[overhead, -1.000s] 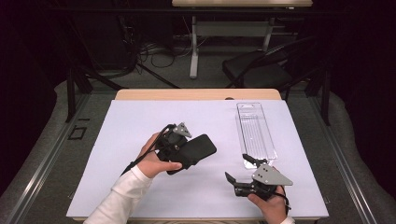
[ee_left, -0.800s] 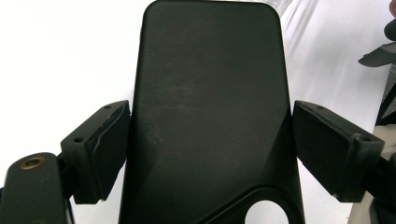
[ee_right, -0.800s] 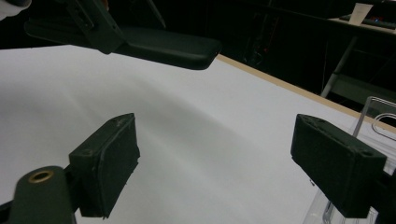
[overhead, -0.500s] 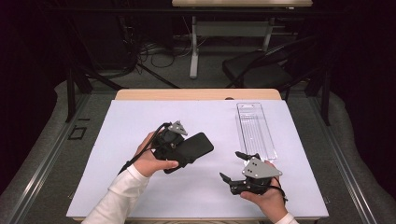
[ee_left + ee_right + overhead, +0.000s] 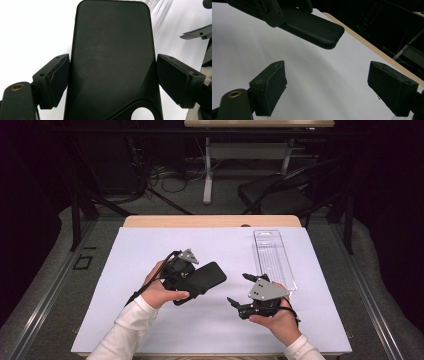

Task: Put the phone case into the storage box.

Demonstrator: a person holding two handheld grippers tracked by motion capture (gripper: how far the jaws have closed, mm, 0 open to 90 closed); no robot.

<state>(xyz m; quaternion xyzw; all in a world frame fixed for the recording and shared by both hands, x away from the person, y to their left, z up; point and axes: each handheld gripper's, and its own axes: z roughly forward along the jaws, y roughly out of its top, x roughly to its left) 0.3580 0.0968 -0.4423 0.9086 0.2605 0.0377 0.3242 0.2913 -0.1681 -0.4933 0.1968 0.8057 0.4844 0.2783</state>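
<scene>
I am holding the black phone case in the left gripper, jaws spread wide and clamping its two long edges; the case is hanging above the white mat, long axis pointing toward the right hand. The right gripper is gaping wide with nothing between its pads, facing the case's free end, just beside it. The clear tray is lying beyond.
</scene>
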